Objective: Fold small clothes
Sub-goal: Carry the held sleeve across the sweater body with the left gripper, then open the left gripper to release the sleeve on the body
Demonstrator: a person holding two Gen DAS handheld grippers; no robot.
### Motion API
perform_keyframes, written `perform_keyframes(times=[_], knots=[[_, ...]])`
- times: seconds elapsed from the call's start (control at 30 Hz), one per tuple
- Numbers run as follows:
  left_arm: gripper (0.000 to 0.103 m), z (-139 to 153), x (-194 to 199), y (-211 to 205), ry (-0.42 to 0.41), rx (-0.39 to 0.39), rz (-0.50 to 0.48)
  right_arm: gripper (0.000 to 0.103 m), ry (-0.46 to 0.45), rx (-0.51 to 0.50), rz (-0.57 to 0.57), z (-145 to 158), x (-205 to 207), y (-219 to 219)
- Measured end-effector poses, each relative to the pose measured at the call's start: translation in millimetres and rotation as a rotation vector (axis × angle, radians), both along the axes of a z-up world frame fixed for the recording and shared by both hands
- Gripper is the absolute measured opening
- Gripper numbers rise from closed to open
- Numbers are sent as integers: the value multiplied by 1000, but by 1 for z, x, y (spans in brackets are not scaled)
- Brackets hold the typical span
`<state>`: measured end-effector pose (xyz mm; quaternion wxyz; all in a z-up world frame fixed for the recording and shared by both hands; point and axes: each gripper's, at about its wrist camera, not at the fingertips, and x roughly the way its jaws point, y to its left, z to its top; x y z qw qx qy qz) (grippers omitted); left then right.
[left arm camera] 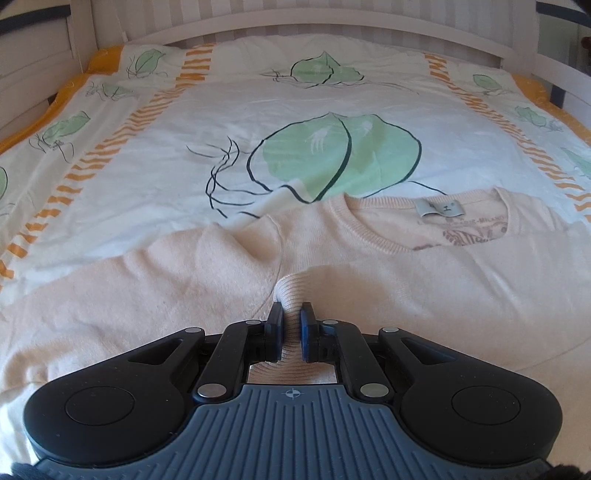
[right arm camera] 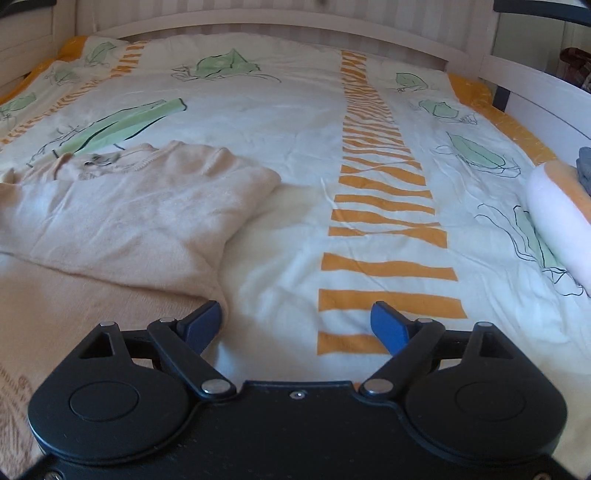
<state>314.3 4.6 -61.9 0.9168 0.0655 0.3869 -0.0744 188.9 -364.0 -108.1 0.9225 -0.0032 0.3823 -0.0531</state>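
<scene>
Left wrist view first: the left gripper (left arm camera: 291, 312) has its two blue-padded fingers (left arm camera: 276, 320) pinched together on a ribbed cuff (left arm camera: 293, 291) of the peach sweater (left arm camera: 406, 280), and the knit bunches up into a small hump just beyond the tips. The sweater spreads wide across the near part of the bed, front side up, its round neckline (left arm camera: 373, 230) on the far right with a grey label (left arm camera: 439, 208) showing inside the collar. One sleeve (left arm camera: 122, 280) runs off to the left, lying flat on the cover. Beyond the garment, the white duvet (left arm camera: 207, 110) carries big green leaf prints and two orange striped bands running to the far end, where a pale headboard (left arm camera: 295, 22) curves across. Nothing lies between the gripper and the collar but the sweater's own cloth.

Over to the right wrist view: the right gripper (right arm camera: 297, 326) hovers low with its fingers spread wide, nothing between them, the left finger (right arm camera: 202, 326) just at the sweater's edge. The sweater (right arm camera: 140, 218) fills the left side, its shoulder doubled over into a rounded fold. Open duvet (right arm camera: 288, 122) with an orange band (right arm camera: 384, 221) lies straight ahead. At the far right edge sits a rolled white-and-orange pillow (right arm camera: 554, 214) with something grey (right arm camera: 585, 166) on it, partly cut off.
</scene>
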Motion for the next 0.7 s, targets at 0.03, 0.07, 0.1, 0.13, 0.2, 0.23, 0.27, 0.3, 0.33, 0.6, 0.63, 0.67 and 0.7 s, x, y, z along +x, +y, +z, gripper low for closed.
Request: perform_keyframes(times=[0.03,0.07,0.1,0.13,0.2,0.23,0.27,0.3,0.33,0.6,0.63,0.67,0.7], knots=[[9,-1,0,2,3,-6,0,88,1,31,-6,3,-3,-3],[9,-2,1,3,7,-12,-3,88,-13,77,-13,7,-7,-8],[9,-3,1,4,11,-16,-10,88,-34,123,-20,12,-10,-13],[9,-5,1,4,14,-16,-19,88,-52,160,-26,16,-9,-16],[9,-8,-1,3,15,-7,-31,88,-74,201,-23,24,2,-18],[9,-9,-1,3,12,-4,-34,88,-79,205,-17,25,10,-17],[9,-10,-2,3,10,-3,-35,88,-85,201,-7,26,22,-14],[9,-11,-2,3,8,-5,-34,88,-90,194,11,25,34,-10],[9,-11,-2,4,9,-11,-31,88,-93,187,29,23,45,-6],[14,-12,1,14,9,-21,-28,89,-15,106,-49,-16,105,-17],[16,-12,1,16,8,-21,-24,92,-15,100,-67,-16,106,-21],[21,-12,1,19,7,-24,-19,92,-14,99,-83,-15,107,-25],[24,-12,2,21,7,-28,-12,92,-13,99,-91,-14,106,-27]])
